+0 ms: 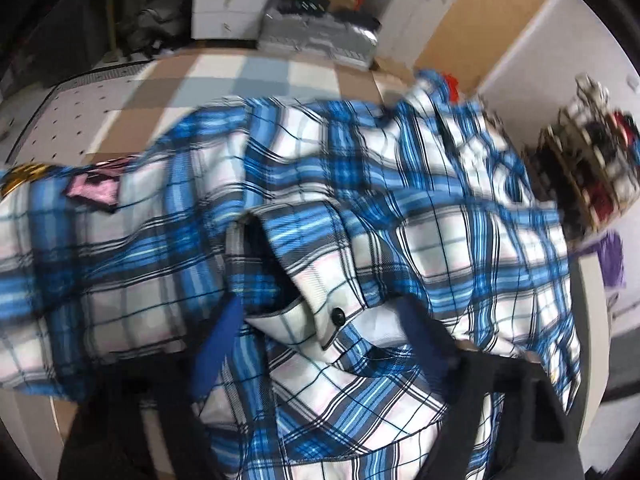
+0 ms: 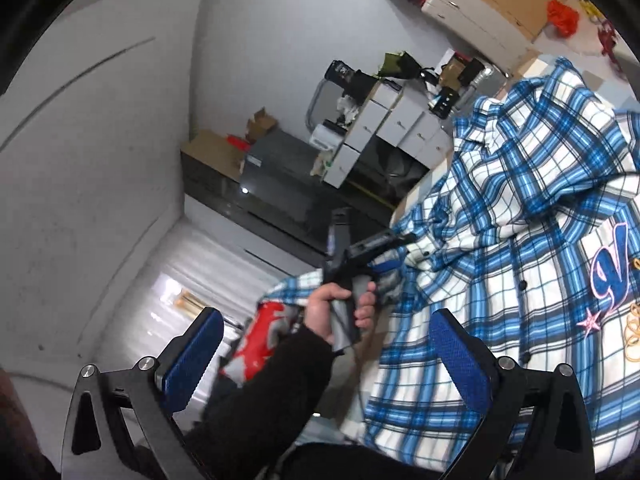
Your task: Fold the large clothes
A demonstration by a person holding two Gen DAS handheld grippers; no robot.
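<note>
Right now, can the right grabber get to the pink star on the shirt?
Probably yes. The right gripper is open and holds nothing, and the pink star lies uncovered on the plaid shirt just off to its side. Nothing seems to block the way.

A blue plaid shirt [image 1: 360,208] fills the space between the left gripper's fingers [image 1: 218,344]; the right gripper [image 2: 326,354] stands wide open, only air between.
</note>
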